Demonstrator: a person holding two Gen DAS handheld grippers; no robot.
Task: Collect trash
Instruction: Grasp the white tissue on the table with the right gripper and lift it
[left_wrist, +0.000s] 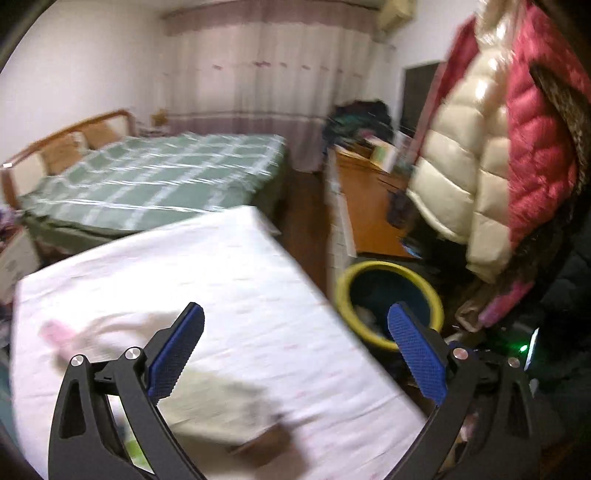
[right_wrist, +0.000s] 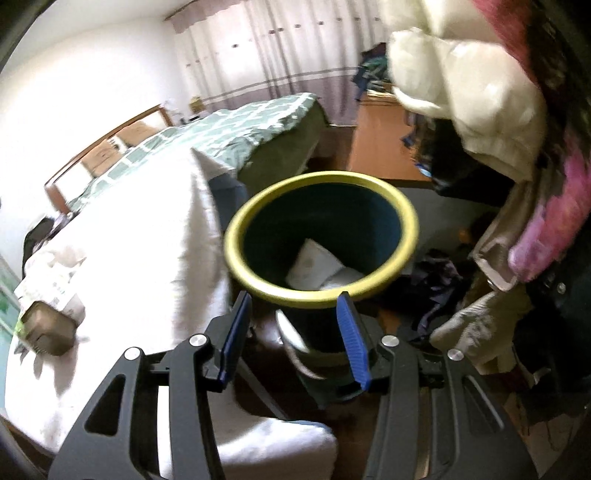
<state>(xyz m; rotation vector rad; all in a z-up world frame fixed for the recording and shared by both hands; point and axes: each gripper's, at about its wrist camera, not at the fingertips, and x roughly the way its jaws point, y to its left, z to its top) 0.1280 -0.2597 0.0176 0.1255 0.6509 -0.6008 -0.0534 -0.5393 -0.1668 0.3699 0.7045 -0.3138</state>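
Left wrist view: the left gripper (left_wrist: 295, 347) hung over a table draped in a white cloth (left_wrist: 229, 280), fingers spread wide apart with nothing between them. Under and just behind the near finger lay blurred litter: a pale, flat crumpled sheet (left_wrist: 207, 402), a small pink scrap (left_wrist: 55, 332) beside it, and a brown lump (left_wrist: 266, 443) at the sheet's near edge. The yellow-rimmed bin (left_wrist: 388, 306) stood on the floor just off the table's right edge, something white showing inside. A green checked bed (left_wrist: 155, 181) lay beyond; puffy jackets (left_wrist: 491, 147) hung at right.

Right wrist view: the right gripper (right_wrist: 293, 332) was poised just above the bin's (right_wrist: 321, 236) near rim, fingers apart and empty. White crumpled paper (right_wrist: 317, 266) sat at the bottom of the bin. A brown box-like piece (right_wrist: 48, 328) rested on printed paper at the table's left end.

Handling, as a judgement: the sheet and scraps looked light, soft and crushable, likely to slide on the cloth; a pinch at a raised fold or edge should hold better than at a flat middle. The brown piece looked stiffer and could be taken across its narrow sides.

Only the right view showed the bin's bottom and its contents clearly. Only the left view showed the pink scrap and the litter close to the fingers.
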